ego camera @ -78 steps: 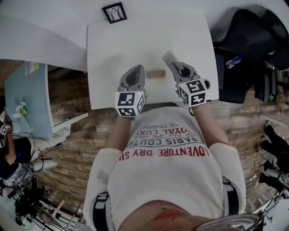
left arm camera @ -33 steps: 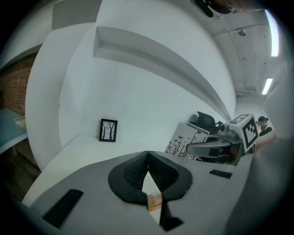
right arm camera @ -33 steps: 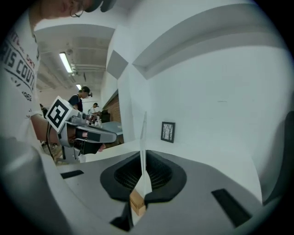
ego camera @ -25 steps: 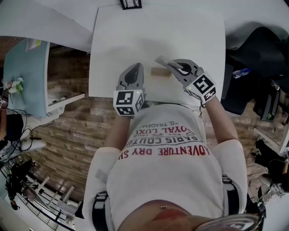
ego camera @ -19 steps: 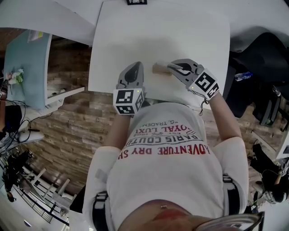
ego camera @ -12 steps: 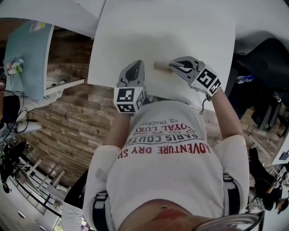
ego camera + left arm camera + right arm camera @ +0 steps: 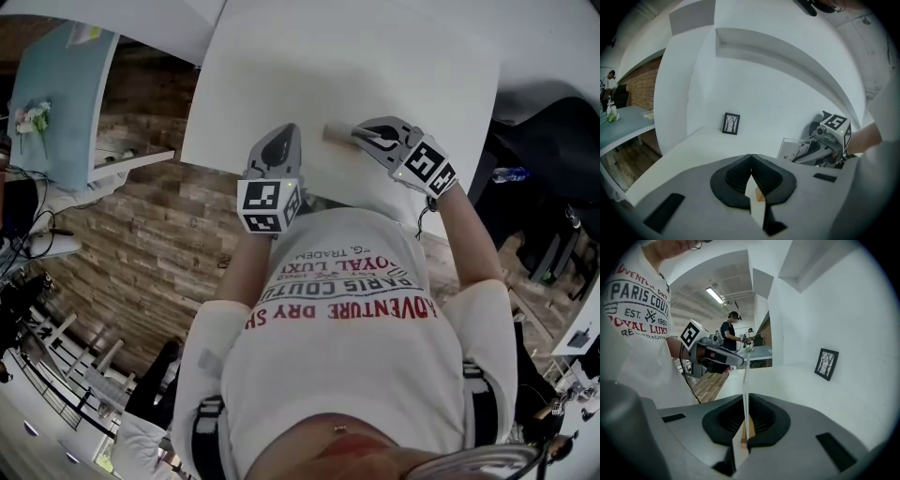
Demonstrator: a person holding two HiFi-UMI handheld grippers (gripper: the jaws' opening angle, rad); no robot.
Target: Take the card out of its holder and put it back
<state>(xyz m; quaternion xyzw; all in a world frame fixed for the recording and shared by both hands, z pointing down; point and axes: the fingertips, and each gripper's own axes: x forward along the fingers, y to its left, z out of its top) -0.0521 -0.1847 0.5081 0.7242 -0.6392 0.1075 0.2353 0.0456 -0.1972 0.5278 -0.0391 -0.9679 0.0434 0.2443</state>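
- Right tongs (image 7: 357,134), clamped on the thin pale card (image 7: 745,380), now sit lower than a second ago, at the small wooden holder (image 7: 333,132) on the white tabletop (image 7: 375,56); reinsertion looks imminent.
- Left tongs (image 7: 287,131) are closed and empty.

Head camera first: the holder (image 7: 334,134) is only half there, its right end tucked under the right gripper (image 7: 360,137). In the right gripper view the card (image 7: 744,376) sits dead edge-on, so you can't see its face, and the jaws cover all but a sliver of the holder. From the left gripper view the card's print is too small to make out.
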